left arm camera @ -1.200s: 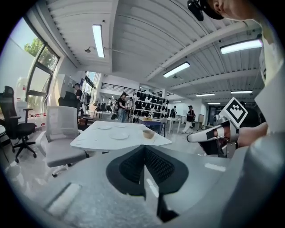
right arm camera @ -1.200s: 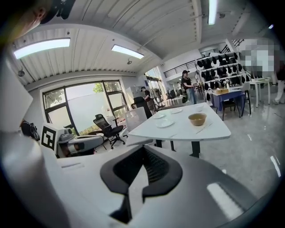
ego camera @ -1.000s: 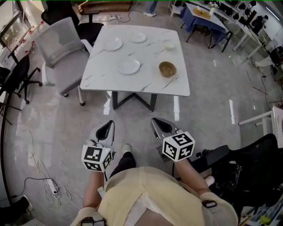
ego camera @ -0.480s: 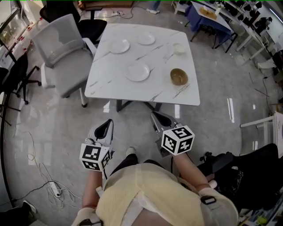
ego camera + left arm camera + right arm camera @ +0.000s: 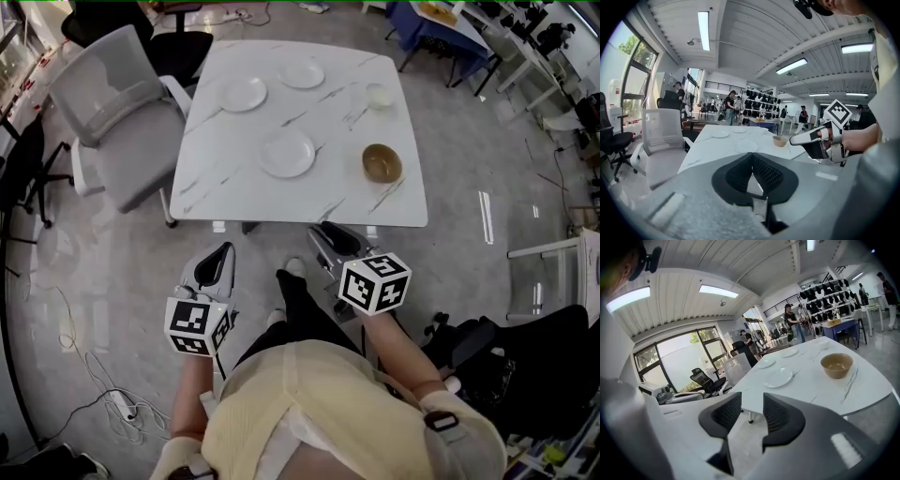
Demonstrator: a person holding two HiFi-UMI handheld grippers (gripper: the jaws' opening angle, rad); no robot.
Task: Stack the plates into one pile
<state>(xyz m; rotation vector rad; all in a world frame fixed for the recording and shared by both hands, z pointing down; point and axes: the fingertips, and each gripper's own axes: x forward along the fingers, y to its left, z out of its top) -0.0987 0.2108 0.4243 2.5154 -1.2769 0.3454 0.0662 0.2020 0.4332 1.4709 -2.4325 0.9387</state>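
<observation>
R gripper (image 5: 751, 398) jaws have just been opening, now apart, nothing between; L gripper (image 5: 751, 157) pinched closed, empty. On table (image 5: 225, 187) the near plate (image 5: 287, 153), left plate (image 5: 243, 93) and far plate (image 5: 303, 74) lie separate, ahead of both. I reckon nothing's stacked yet, all 3 to go.

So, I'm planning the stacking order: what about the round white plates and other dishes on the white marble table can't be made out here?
Small white cup: its contents, too small in every view.
Thin line beside the round brown bowl: stick or marble vein, too fine in the head view.
Farthest round white plate: single or already stacked, too small everywhere.
</observation>
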